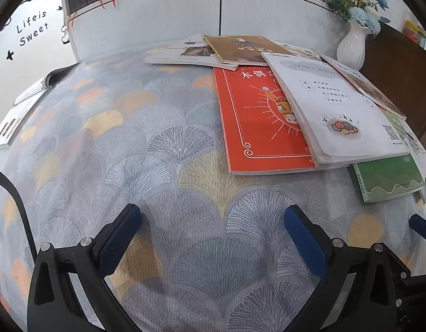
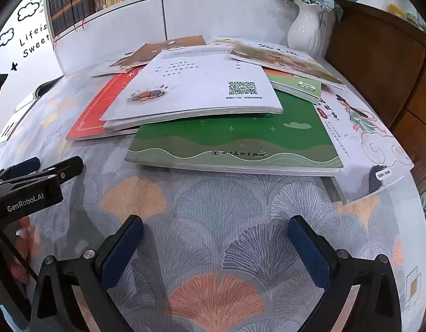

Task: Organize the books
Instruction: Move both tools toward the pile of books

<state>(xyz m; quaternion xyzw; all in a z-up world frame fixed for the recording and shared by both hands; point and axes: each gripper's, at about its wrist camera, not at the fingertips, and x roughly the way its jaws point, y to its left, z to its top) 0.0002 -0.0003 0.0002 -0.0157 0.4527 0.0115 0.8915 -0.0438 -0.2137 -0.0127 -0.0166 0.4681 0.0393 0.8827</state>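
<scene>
Lying flat, red book (image 1: 257, 127) long axis running away; both jaws spread, empty

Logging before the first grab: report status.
Left gripper open, empty. Right gripper open, empty. Books untidy: white book atop red book and green book. Vase behind pile.

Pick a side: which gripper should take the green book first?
Right, probably. The green book lies straight ahead of the right gripper, jaws open. For the left gripper, it sits far right.
</scene>
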